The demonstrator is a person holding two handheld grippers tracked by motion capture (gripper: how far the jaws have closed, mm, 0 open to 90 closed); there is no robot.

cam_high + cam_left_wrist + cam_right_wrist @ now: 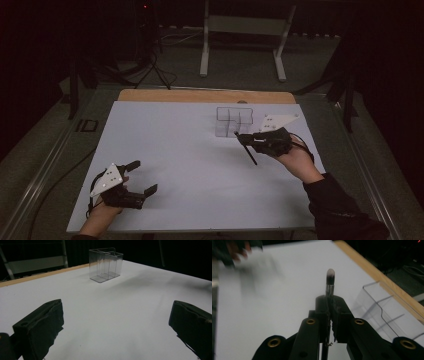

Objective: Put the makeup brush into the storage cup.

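Observation:
My right gripper (243,138) is shut on a thin black make-up brush (250,155), just in front of a clear plastic organizer (232,121) with several compartments. In the right gripper view the brush's grey bristle tip (330,275) sticks out past the shut jaws of the right gripper (330,303), and the organizer (384,312) lies to the right of them. In the high view the handle slants down toward the table's near side. My left gripper (142,176) rests open near the front left corner with nothing between its jaws. The left gripper view shows the organizer (106,263) far ahead.
A white board (175,150) covers the table, with a wooden strip (205,96) along its far edge. A white metal frame (245,30) stands on the floor behind the table. Cables and a tripod (150,65) lie at the back left.

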